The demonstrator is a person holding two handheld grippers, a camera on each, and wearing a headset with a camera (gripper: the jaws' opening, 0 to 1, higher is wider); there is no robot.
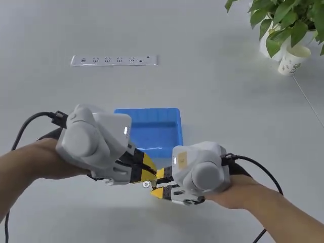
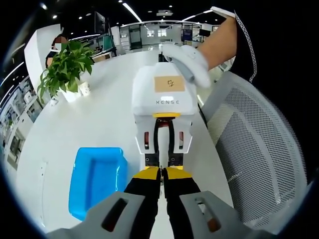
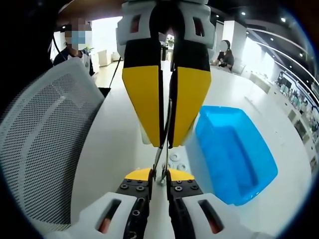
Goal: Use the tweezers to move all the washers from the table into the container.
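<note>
My left tongs (image 3: 167, 144) clench the thin steel tweezers (image 3: 160, 159), my right tongs (image 3: 159, 175) closed on their tips. Small washers (image 3: 175, 157) lie on the desk (image 3: 114, 149) beside the blue container (image 3: 239, 149). They look light, flat, slippery; I'd nip one across its rim.

white table (image 1: 212, 86), power strip (image 1: 114, 61), potted plant (image 1: 283, 20), mesh chair (image 2: 254, 149), ceiling strip lights (image 2: 130, 11)

Both hands are close together over the counter's near edge, left hand (image 1: 45, 162) and right hand (image 1: 242, 191) each wrapped round a handle. The left tongs (image 1: 146, 169) and right tongs (image 1: 161, 183) point at each other, tips almost touching. Both pairs of jaws are pinched onto the tweezers (image 3: 160, 160).
</note>
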